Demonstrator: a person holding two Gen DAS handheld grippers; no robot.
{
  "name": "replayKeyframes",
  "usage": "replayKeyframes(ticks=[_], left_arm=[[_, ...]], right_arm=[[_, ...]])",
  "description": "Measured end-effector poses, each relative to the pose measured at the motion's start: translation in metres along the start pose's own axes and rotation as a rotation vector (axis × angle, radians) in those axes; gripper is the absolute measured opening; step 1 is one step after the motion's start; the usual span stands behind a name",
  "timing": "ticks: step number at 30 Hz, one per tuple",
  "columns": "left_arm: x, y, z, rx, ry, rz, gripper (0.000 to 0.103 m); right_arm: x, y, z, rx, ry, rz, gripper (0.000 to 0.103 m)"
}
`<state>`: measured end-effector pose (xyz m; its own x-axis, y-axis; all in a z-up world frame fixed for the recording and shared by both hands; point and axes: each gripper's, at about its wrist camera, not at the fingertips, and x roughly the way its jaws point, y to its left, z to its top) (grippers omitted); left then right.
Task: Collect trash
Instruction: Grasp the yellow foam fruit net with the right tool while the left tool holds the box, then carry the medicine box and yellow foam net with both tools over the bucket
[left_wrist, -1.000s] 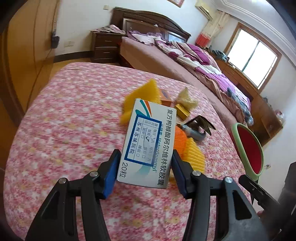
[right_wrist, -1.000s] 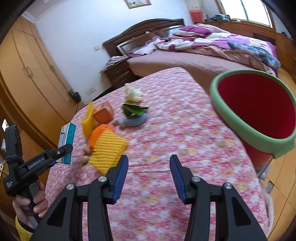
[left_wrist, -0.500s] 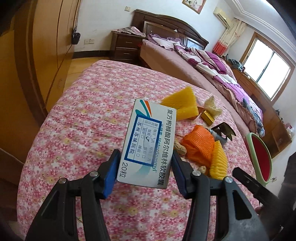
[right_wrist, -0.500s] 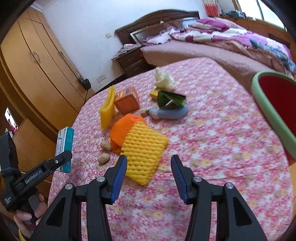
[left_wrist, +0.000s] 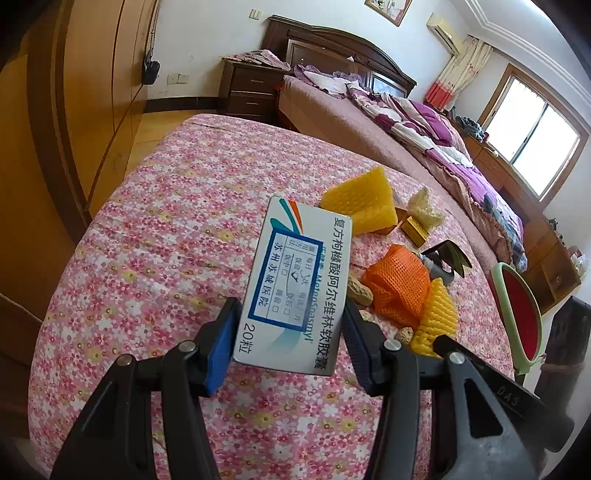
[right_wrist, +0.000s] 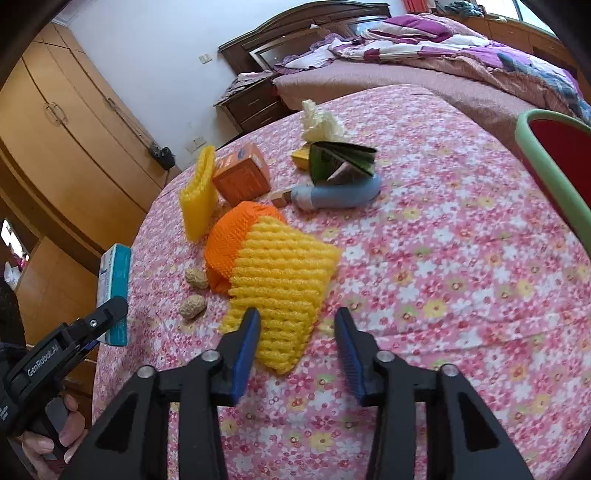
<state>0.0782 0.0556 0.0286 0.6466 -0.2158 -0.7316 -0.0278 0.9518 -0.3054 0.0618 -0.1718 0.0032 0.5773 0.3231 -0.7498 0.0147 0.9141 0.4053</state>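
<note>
Left gripper (left_wrist: 290, 341) is clamping the box (left_wrist: 295, 284). Right gripper (right_wrist: 295, 341), fingers apart and just closing, is straddling the yellow net (right_wrist: 280, 284). Soft foam risks slipping out at six o'clock.

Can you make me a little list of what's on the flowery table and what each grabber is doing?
left gripper: shut on the medicine box, held above the table
right gripper: open, jaws just been closing, a corner of the yellow foam net between them, pads not pressing
under that net: orange net
beside the nets: two peanuts
farther back: upright yellow foam net, orange box, blue tube, green packet, crumpled tissue
bin: red inside, green rim, at the table's right edge
</note>
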Motion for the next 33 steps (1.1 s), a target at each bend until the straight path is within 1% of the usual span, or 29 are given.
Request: replayKeyframes(ticks=[1, 2, 5, 8, 12, 21, 27, 33], left_arm=[[0.001, -0.001, 0.0, 0.001, 0.001, 0.0, 0.055], [0.001, -0.003, 0.0, 0.002, 0.002, 0.0, 0.055], [0.003, -0.007, -0.001, 0.01, 0.007, -0.005, 0.055], [0.002, -0.009, -0.003, 0.014, 0.01, -0.021, 0.055], [-0.001, -0.016, -0.003, 0.017, 0.01, -0.05, 0.055], [-0.012, -0.038, -0.003, 0.065, -0.009, -0.104, 0.055], [-0.015, -0.057, -0.003, 0.098, -0.002, -0.14, 0.055], [-0.019, -0.086, 0.001, 0.163, -0.014, -0.169, 0.055]], right_arm=[[0.001, 0.001, -0.001, -0.002, 0.008, 0.021, 0.033], [0.001, 0.002, -0.002, -0.001, 0.013, 0.034, 0.029], [0.001, 0.006, -0.007, -0.025, 0.018, 0.054, 0.022], [-0.004, 0.007, -0.009, -0.032, 0.006, 0.082, 0.019], [-0.02, 0.005, -0.011, -0.038, -0.032, 0.095, 0.018], [-0.074, 0.003, -0.016, -0.082, -0.175, 0.056, 0.017], [-0.098, -0.01, -0.011, -0.063, -0.234, 0.031, 0.017], [-0.122, -0.029, -0.008, -0.035, -0.295, -0.017, 0.017]])
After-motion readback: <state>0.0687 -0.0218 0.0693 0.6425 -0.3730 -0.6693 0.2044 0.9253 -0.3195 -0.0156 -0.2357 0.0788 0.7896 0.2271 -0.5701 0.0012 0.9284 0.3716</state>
